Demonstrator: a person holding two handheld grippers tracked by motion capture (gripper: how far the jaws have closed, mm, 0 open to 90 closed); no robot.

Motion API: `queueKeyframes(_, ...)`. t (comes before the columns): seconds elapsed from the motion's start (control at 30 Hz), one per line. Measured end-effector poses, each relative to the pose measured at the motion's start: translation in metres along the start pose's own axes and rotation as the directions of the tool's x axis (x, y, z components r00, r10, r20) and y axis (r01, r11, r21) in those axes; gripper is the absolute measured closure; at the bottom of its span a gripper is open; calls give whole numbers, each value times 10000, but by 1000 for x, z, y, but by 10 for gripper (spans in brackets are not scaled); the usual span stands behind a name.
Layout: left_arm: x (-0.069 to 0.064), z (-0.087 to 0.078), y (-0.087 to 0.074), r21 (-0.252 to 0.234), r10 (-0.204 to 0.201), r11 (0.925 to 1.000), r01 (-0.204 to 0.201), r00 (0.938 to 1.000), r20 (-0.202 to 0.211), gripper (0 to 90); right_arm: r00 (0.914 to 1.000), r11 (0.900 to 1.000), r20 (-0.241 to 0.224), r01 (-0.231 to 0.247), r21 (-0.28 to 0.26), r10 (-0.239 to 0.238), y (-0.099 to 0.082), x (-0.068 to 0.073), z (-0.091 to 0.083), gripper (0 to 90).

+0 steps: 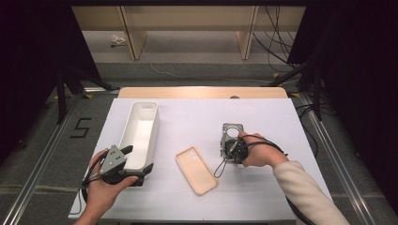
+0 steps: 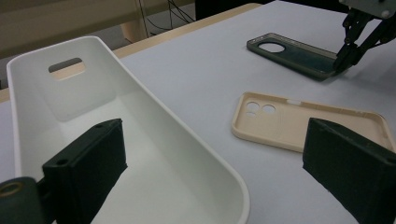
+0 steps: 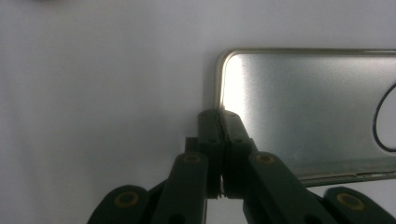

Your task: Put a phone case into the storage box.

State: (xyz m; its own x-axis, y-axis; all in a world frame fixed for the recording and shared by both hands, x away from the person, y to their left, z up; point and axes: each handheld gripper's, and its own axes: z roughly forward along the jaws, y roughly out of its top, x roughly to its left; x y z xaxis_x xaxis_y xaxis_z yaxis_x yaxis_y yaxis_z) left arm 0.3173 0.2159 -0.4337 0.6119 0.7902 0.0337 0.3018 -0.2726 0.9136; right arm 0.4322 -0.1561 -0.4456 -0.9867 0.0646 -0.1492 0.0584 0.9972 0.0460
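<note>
A dark translucent phone case (image 1: 232, 130) lies flat on the white table, right of centre. My right gripper (image 1: 231, 144) is shut on its near edge. In the right gripper view the jaws (image 3: 219, 123) pinch the rim at a corner of the case (image 3: 303, 107). The left gripper view shows that gripper (image 2: 348, 53) at the case's end (image 2: 289, 51). A beige phone case (image 1: 196, 170) (image 2: 299, 123) lies open side up in the middle. My left gripper (image 1: 138, 159) (image 2: 215, 154) is open, straddling the near right wall of the white bin (image 1: 152, 124) (image 2: 187, 144).
The white bin is long and holds nothing, with a handle slot at its far end. The table (image 1: 197, 112) ends at a wooden strip (image 1: 202, 92) at the back. Beyond it are shelf legs, cables and tripod legs on the floor.
</note>
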Motion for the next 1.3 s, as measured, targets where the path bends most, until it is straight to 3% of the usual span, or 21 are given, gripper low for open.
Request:
queueKeyframes(0.2,0,0,0,-14,-22,10000,22,10000,1,55,9994,9970,86,-318,-702,325,-6,0,-9,888)
queueKeyframes(0.33,0,0,0,6,-1,10000,1,10000,13,55,9986,9893,80,-509,-1370,524,-12,1,-12,888)
queueKeyframes(0.53,0,0,0,4,-1,10000,1,10000,-8,55,9941,9617,2,-1048,-2534,1084,-22,3,-16,890)
queueKeyframes(0.6,0,0,0,8,6,10000,-6,10000,-8,56,9921,9491,50,-1181,-2921,1250,-25,2,-18,890)
queueKeyframes(0.77,0,0,0,1,48,10000,-48,10000,-5,58,9877,9049,4,-1433,-4008,1566,-32,3,-21,890)
queueKeyframes(1.0,-2,1,3,-76,96,9999,-96,9999,-28,67,9770,8226,-98,-1848,-5378,2131,-40,6,-25,891)
queueKeyframes(1.13,-3,3,7,-86,-106,9999,107,9999,129,71,9757,7941,-190,-1888,-5777,2182,-42,11,-27,891)
queueKeyframes(1.23,-3,5,14,-96,-219,9997,222,9994,257,74,9773,7843,-114,-1768,-5947,2117,-43,14,-29,891)
queueKeyframes(1.27,-3,5,16,-113,-286,9995,289,9992,265,79,9757,7707,-131,-1810,-6110,2188,-44,15,-30,891)
queueKeyframes(1.3,-3,7,19,-115,-326,9994,330,9990,310,85,9757,7640,-205,-1837,-6185,2180,-44,16,-31,891)
